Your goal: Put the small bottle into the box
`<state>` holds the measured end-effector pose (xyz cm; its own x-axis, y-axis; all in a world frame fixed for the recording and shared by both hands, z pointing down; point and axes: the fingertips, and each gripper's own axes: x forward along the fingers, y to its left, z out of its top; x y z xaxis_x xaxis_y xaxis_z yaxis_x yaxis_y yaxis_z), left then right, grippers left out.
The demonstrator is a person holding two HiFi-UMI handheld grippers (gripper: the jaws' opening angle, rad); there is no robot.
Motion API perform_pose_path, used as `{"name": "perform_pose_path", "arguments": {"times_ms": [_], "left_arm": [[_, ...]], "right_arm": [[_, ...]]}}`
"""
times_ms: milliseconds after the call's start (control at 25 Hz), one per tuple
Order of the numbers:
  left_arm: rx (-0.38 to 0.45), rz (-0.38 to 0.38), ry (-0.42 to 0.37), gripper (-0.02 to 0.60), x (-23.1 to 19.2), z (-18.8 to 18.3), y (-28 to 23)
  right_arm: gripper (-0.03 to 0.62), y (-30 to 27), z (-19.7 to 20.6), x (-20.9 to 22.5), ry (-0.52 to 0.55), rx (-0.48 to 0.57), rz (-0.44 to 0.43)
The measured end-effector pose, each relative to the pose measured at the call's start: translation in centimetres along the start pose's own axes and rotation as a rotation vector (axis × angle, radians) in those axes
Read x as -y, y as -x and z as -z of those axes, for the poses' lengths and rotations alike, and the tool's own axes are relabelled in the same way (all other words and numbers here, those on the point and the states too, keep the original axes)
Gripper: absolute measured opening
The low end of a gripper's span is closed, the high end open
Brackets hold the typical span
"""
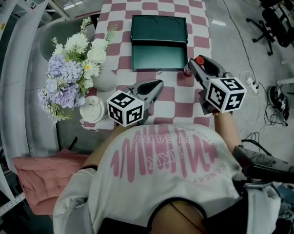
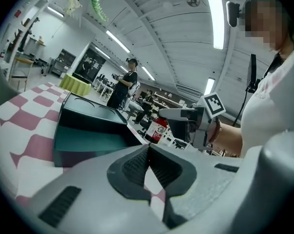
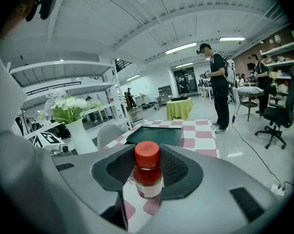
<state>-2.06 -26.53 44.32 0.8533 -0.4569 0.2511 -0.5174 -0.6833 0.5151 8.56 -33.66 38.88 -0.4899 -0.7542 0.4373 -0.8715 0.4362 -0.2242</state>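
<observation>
The small bottle (image 3: 147, 175), red with a red cap, stands upright between the pads of my right gripper (image 3: 147, 182), which is shut on it. In the head view the right gripper (image 1: 191, 66) holds the bottle (image 1: 187, 73) over the checkered table, just right of the front right corner of the dark green box (image 1: 159, 44). The box lies open at the table's middle, also in view as the box (image 2: 88, 126) and the box (image 3: 154, 134). My left gripper (image 1: 159, 84) hovers near the table's front, shut, nothing in it; its pads touch at the left gripper (image 2: 147, 150) tips. The bottle (image 2: 156, 129) shows beyond them.
A bunch of white and purple flowers (image 1: 71, 72) in a white vase (image 1: 92, 109) stands at the table's front left corner. A grey chair (image 1: 51, 38) sits left of the table. Pink cloth (image 1: 39, 177) lies low left. A person (image 3: 219, 87) stands beyond the table's far end.
</observation>
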Motion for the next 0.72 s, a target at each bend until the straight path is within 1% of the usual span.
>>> {"name": "perform_pose_path", "arguments": {"times_ms": [160, 400, 720], "left_arm": [[-0.017, 0.006, 0.018, 0.006, -0.7, 0.7, -0.3], [-0.032, 0.014, 0.040, 0.006, -1.3, 1.5, -0.5], [-0.055, 0.025, 0.064, 0.006, -1.7, 2.9, -0.8]], "right_arm": [[0.152, -1.4, 0.1, 0.2, 0.005, -0.013, 0.002], [0.152, -3.4, 0.0, 0.4, 0.055, -0.038, 0.010], [0.152, -5.3, 0.7, 0.5, 0.074, -0.058, 0.014]]}}
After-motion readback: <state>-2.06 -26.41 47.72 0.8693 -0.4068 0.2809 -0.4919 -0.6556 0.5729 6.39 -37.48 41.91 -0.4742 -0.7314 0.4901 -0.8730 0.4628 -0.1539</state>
